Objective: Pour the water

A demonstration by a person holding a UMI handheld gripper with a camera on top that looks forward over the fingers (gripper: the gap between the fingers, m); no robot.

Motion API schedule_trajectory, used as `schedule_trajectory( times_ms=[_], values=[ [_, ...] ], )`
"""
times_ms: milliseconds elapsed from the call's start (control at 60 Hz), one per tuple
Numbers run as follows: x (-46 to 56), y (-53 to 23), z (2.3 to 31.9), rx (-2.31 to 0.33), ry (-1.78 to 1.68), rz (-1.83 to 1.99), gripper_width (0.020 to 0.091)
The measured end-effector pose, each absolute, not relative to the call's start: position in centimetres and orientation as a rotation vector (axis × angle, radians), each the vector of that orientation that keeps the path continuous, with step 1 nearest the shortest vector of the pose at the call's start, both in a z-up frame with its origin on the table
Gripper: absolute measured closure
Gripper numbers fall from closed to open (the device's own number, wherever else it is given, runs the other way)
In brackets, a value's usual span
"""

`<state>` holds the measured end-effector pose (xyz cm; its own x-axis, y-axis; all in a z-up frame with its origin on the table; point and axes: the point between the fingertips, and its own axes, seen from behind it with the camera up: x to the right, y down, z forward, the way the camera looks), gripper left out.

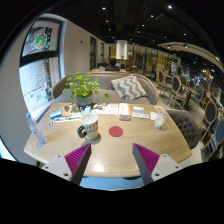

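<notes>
I see the mug (88, 126) standing upright on the wooden table (120, 150), just ahead of my gripper (109, 160) and a little toward its left finger; it is pale with a dark printed band and its handle turns toward the right. The gripper's fingers are spread wide, nothing held, with bare tabletop in the gap between the magenta pads (76, 156). The mug stands beyond the fingertips, not between them. To the right of the mug, roughly on the centre line ahead of the fingers, lies a small flat red disc (116, 131), apart from the mug. Farther ahead, past the mug, a potted green plant (83, 88) stands near the far edge of the table, with printed sheets (110, 109) laid flat beside it. Off beyond the left finger a small clear bottle (31, 125) stands upright near the table's edge. Behind the table I note a grey sofa (100, 85) with a patterned cushion (128, 87).
</notes>
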<state>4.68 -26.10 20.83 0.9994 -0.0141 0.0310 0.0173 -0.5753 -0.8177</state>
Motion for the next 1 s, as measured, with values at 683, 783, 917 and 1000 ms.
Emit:
schedule_trajectory(
  times_ms=[683,783,917,1000],
  values=[
    [-20.2,-29.8,15.9,-2.22,-0.102,0.055,0.0246],
    [-26.4,-29.1,15.1,-2.201,-0.132,0.121,0.0249],
    [-33.1,-25.8,14.9,-2.14,-0.142,0.19,0.0246],
    [-35.8,-22.8,14.7,-2.097,-0.135,0.203,0.0244]
  ],
)
